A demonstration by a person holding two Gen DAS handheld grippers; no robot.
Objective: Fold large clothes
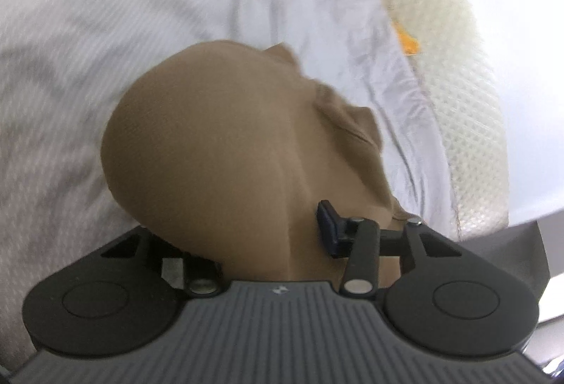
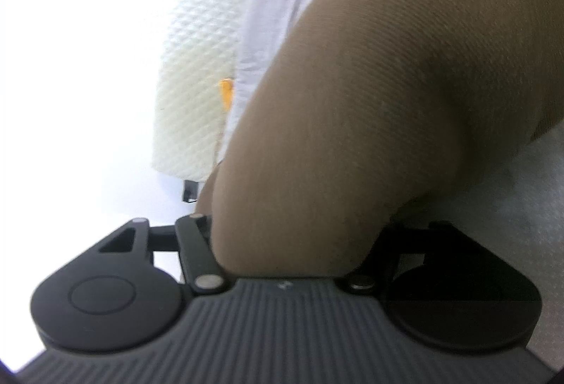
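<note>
A brown garment [image 1: 218, 137] lies bunched on a white patterned sheet [image 1: 70, 49]. My left gripper [image 1: 246, 225] is shut on a fold of it. The dark right fingertip [image 1: 328, 225] presses against the cloth, while the left finger is buried under it. In the right wrist view the same brown garment [image 2: 387, 84] fills the middle and upper right. It narrows into a thick bundle between the jaws of my right gripper [image 2: 292, 239], which is shut on it. Both of that gripper's fingertips are hidden by the cloth.
The sheet covers a mattress whose cream mesh side [image 1: 451, 95] [image 2: 197, 66] carries a small orange tag [image 1: 407, 42] [image 2: 225, 93]. Beyond the mattress edge is bright white space [image 2: 88, 49]. A grey surface [image 1: 511, 243] shows at the right in the left wrist view.
</note>
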